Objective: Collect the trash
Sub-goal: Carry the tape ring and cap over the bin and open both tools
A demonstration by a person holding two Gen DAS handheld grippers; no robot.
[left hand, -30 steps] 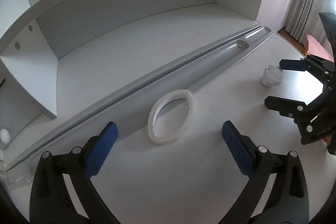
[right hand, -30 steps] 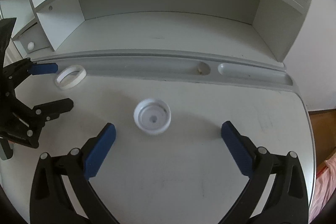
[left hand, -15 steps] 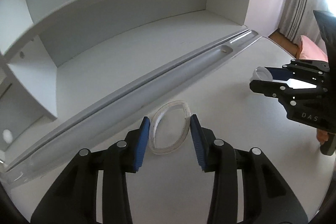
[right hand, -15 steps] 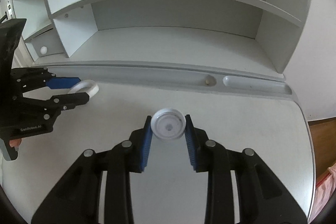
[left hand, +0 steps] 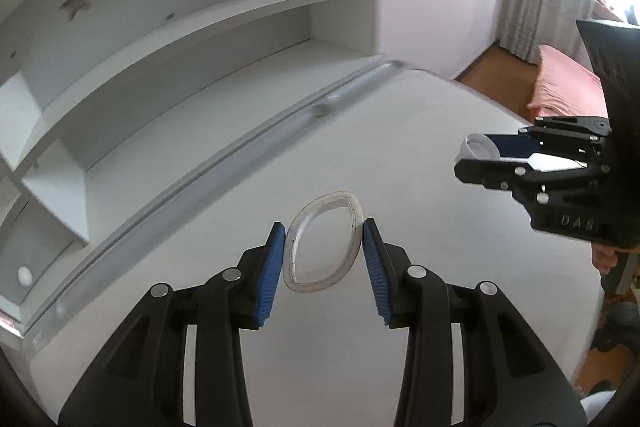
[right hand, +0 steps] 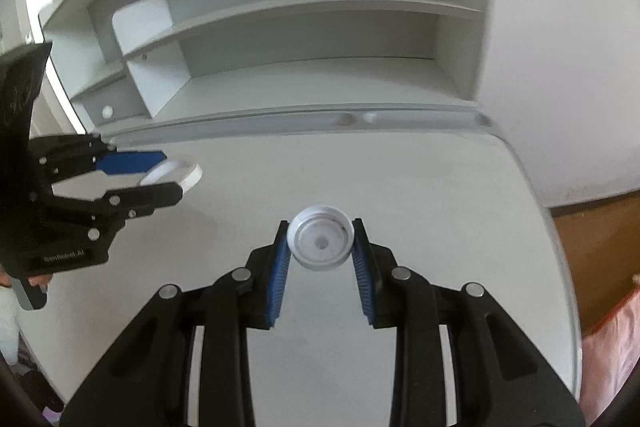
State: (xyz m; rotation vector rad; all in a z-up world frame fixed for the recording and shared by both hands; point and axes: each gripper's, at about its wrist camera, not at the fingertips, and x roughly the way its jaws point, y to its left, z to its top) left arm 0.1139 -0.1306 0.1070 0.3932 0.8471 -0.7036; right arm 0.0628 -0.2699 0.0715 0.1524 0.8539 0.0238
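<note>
Left wrist view: left tongs [left hand: 323, 263] are clamped on the squashed white ring [left hand: 323, 242], held above the table [left hand: 420, 131].

Right wrist view: right tongs [right hand: 320, 259] are closed on the white bottle cap [right hand: 321, 243]. Both bits are picked up, but no bin is in sight, so dumping them is left.

Squashed translucent white plastic ring [left hand: 323, 235], pinched into an oval above the desk; round white plastic bottle cap [right hand: 321, 242], hollow side showing, likewise pinched.
</note>
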